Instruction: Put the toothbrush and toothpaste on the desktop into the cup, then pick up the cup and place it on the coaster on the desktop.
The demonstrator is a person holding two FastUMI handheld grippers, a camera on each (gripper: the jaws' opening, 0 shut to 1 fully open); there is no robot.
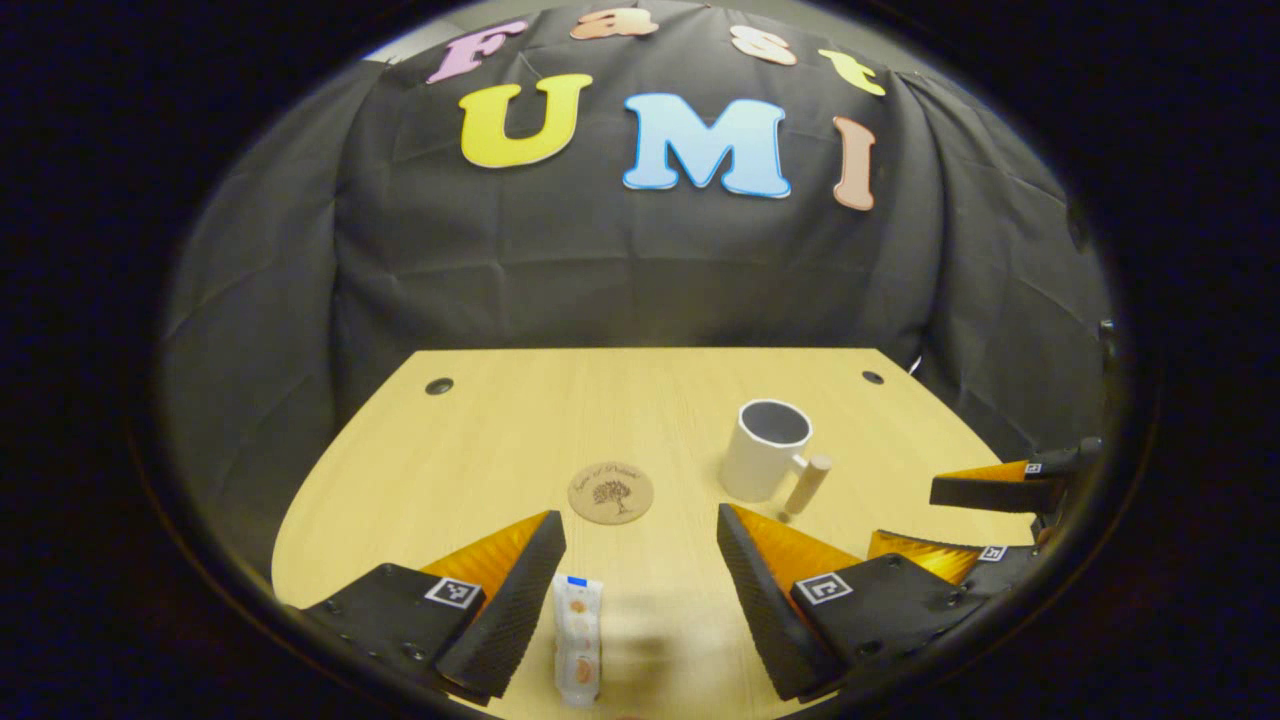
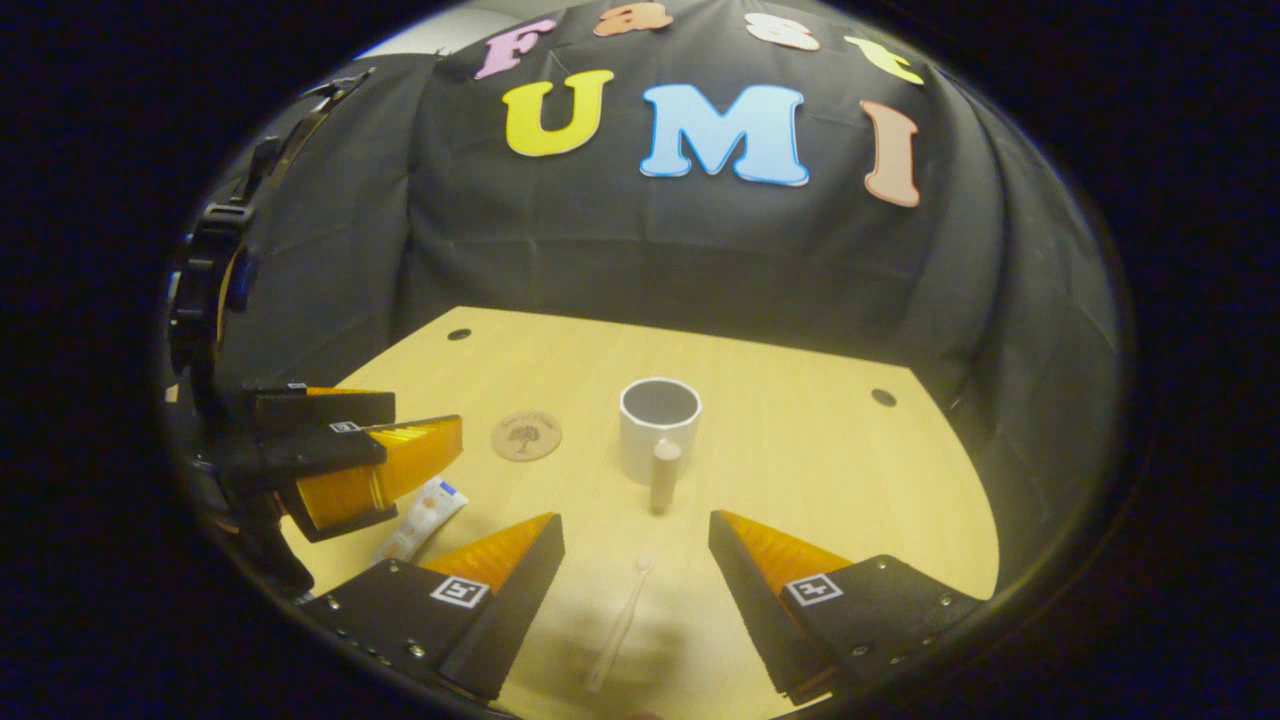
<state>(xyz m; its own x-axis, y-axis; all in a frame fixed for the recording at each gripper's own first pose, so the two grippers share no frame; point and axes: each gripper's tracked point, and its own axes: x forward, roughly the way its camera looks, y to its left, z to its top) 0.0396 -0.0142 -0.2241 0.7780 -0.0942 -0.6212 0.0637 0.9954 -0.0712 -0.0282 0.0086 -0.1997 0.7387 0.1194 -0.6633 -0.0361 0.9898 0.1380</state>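
In the left gripper view, a white toothpaste tube (image 1: 578, 640) lies on the wooden desktop (image 1: 520, 420) between the fingers of my open left gripper (image 1: 640, 585), touching neither. A white cup (image 1: 765, 450) with a wooden handle stands upright beyond, right of a round cork coaster (image 1: 611, 492). My right gripper (image 1: 985, 515) shows farther right. In the right gripper view, a pale toothbrush (image 2: 620, 620) lies between the fingers of my open right gripper (image 2: 636, 575). The cup (image 2: 658, 428) stands ahead, the coaster (image 2: 526, 435) to its left, the toothpaste (image 2: 422, 518) under my left gripper (image 2: 370, 465).
Round cable holes (image 1: 438, 386) sit near the desktop's far corners. The black cloth wall closes the back and sides. The desktop's curved front edge (image 2: 960, 500) runs close to both grippers.
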